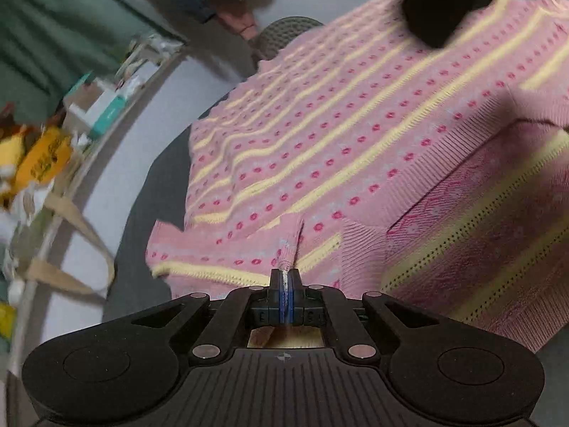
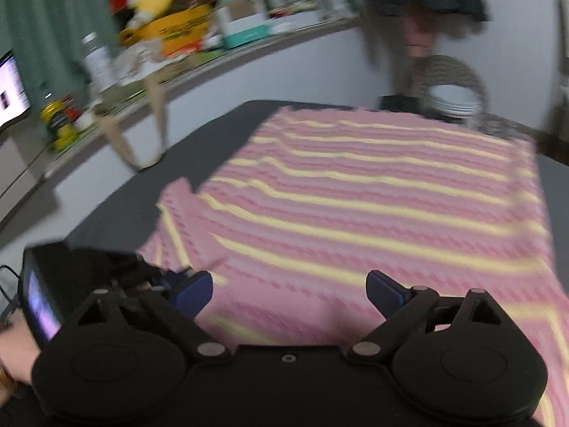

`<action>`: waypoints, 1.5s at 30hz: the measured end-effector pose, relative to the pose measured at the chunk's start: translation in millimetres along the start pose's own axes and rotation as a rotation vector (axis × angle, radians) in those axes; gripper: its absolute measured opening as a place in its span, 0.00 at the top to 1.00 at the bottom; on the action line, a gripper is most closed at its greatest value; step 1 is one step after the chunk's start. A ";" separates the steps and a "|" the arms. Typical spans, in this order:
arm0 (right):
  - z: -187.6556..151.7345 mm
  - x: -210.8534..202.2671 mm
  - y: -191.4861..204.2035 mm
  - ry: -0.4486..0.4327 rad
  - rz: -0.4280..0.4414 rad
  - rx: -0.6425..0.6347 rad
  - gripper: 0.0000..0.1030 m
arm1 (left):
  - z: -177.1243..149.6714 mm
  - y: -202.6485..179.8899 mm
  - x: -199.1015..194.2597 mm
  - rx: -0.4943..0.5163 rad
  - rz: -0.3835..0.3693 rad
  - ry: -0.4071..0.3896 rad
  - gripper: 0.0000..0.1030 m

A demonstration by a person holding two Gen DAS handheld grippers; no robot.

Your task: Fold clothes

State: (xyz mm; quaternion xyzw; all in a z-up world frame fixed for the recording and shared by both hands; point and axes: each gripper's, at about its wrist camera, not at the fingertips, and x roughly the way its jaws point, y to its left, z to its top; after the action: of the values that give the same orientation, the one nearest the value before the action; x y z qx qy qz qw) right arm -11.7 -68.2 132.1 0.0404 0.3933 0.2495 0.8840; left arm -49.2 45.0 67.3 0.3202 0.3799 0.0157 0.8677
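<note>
One pink striped sweater [image 1: 355, 135] is lying spread on the dark worktop [image 1: 156, 192], stretching away ahead of both sets of fingers. The left gripper [image 1: 286, 281] is pinching a raised fold of its near edge, fingers clenched on the knit. The right gripper [image 2: 290, 290] is hovering spread over the near hem, grasping nothing.
</note>
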 end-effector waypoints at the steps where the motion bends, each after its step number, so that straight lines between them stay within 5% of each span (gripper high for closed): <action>1: 8.5 12.0 3.7 0.014 0.022 0.011 0.14 | -2.9 6.2 0.2 -0.037 -0.012 -0.005 0.98; 6: 29.2 85.5 7.5 0.174 0.190 0.221 0.34 | -17.4 29.0 -2.4 -0.172 -0.030 -0.049 0.98; 14: 13.8 130.3 4.8 0.235 0.338 0.477 0.39 | -18.5 17.3 3.7 -0.105 -0.062 -0.078 0.98; 20: 10.1 162.1 14.4 0.277 0.335 0.554 0.95 | -18.5 17.9 -8.6 -0.072 -0.070 -0.098 0.98; 26: 2.2 115.1 4.5 0.014 0.409 0.570 0.96 | -33.2 77.6 -39.7 -0.281 -0.142 -0.155 0.98; 29: -7.7 105.7 1.3 0.035 0.289 0.531 0.96 | -49.0 112.3 -31.4 -0.453 -0.179 -0.084 0.89; 31: -19.5 113.8 -2.5 0.090 0.207 0.537 0.95 | -55.9 113.0 -14.7 -0.397 -0.185 0.018 0.82; 33: -26.2 118.9 -4.8 0.112 0.220 0.552 0.94 | -59.6 99.6 -3.4 -0.224 -0.113 0.102 0.80; 35: -27.3 120.7 -4.0 0.122 0.224 0.537 0.88 | -59.4 87.1 -3.1 -0.100 -0.041 0.107 0.72; 37: -18.8 112.1 2.4 0.052 0.184 0.455 0.68 | -56.7 79.6 -6.8 -0.005 -0.017 0.069 0.40; 39: -4.0 102.8 11.0 -0.038 0.158 0.338 0.47 | -56.2 70.5 -9.6 0.106 -0.003 0.027 0.18; 42: 31.1 106.4 30.5 -0.100 0.198 0.165 0.46 | -61.1 64.3 -4.6 0.236 -0.023 0.018 0.15; 45: 68.5 133.8 54.4 -0.036 0.253 -0.001 0.47 | -69.0 62.0 -1.0 0.304 -0.064 0.019 0.15</action>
State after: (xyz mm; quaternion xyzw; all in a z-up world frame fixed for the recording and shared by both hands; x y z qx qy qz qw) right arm 90.8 51.1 103.5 0.0937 0.3687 0.3585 0.8525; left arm -82.7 131.6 68.2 0.4355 0.3962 -0.0667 0.8055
